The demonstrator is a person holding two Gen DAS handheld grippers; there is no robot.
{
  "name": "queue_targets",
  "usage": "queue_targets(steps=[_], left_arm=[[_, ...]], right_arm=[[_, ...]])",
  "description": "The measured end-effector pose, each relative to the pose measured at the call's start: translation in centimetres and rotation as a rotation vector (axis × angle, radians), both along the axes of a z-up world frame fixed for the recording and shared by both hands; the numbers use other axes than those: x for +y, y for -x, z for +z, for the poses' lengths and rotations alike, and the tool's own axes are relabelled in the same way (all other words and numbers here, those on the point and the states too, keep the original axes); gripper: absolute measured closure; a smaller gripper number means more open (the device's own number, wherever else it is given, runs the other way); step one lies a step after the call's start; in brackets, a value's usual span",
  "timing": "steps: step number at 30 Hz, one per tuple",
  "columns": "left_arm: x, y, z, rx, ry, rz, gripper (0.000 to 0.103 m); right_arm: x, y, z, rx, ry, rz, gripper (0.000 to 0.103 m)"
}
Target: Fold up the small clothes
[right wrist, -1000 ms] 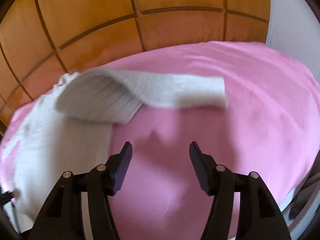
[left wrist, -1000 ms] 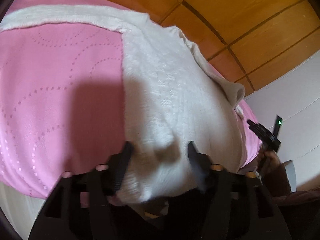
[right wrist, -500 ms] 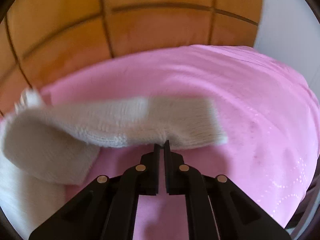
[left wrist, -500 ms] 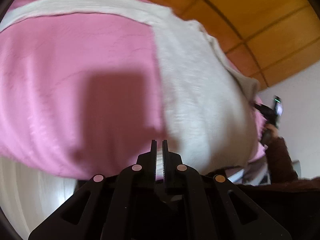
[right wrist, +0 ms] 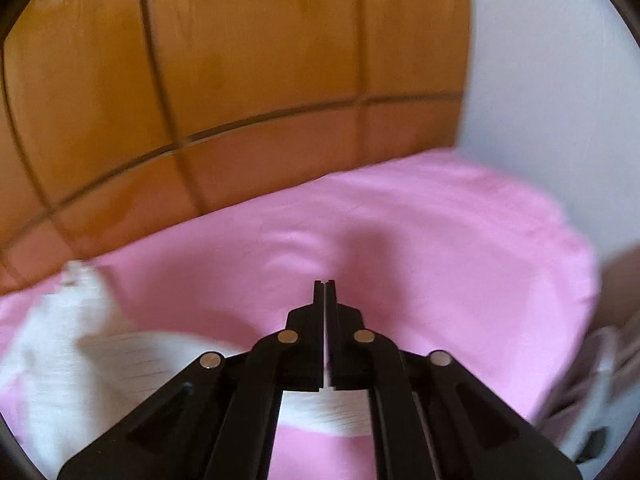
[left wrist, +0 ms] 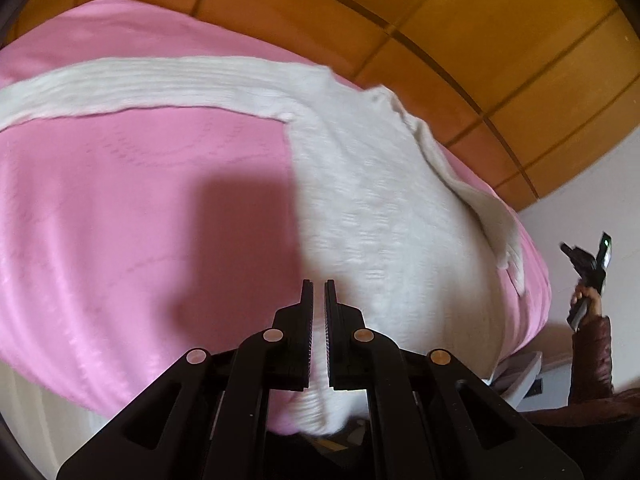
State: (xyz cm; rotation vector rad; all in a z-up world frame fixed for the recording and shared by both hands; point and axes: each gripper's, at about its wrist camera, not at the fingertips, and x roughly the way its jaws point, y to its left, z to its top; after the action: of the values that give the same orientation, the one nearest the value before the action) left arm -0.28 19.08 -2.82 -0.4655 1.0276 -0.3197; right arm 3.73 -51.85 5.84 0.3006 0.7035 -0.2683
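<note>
A white knit sweater [left wrist: 372, 208] lies on the pink bed cover [left wrist: 140, 200], one sleeve [left wrist: 160, 84] stretched out to the left. My left gripper [left wrist: 318, 284] is shut on the sweater's near hem, and white knit shows between its pads and bunches below them. In the right wrist view the other sleeve [right wrist: 152, 360] lies folded over, passing under my right gripper [right wrist: 325, 283]. That gripper's jaws are opening from a thin slit, with only pink cover [right wrist: 400, 240] around the tips. In the left wrist view the right gripper [left wrist: 576, 256] hangs off the bed's right side, apart from the cloth.
Orange-brown wooden panels [right wrist: 240, 80] rise behind the bed, with a white wall [right wrist: 552, 80] to the right. A hand and dark red sleeve [left wrist: 592, 344] carry the right gripper. Pale cloth [right wrist: 600, 380] hangs past the bed's right edge.
Both grippers went from wide open to closed. The left closed on the sweater's hem and pulled back a little. The right closed at the sleeve's edge, then rose, and the sleeve now lies under it.
</note>
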Motion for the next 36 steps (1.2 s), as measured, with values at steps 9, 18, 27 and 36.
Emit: queue_targets(steps=[9,18,27,36], left_arm=[[-4.4,-0.5,-1.1,0.001,-0.01,-0.092,0.1],[-8.8,-1.5,-0.2,-0.039,-0.065,-0.203,0.1],[-10.9,-2.9,-0.6,-0.024,-0.07,-0.246,0.1],[-11.4,-4.0,-1.1,-0.005,-0.064,-0.234,0.1]], right_arm=[[2.2,0.2,-6.9,0.121,-0.097,0.121,0.024],[-4.0,-0.5,-14.2,0.269,-0.344,-0.171,0.039],[0.9,-0.6,-8.0,0.125,-0.168,0.061,0.091],[-6.3,-3.9,3.2,-0.131,0.001,-0.158,0.091]])
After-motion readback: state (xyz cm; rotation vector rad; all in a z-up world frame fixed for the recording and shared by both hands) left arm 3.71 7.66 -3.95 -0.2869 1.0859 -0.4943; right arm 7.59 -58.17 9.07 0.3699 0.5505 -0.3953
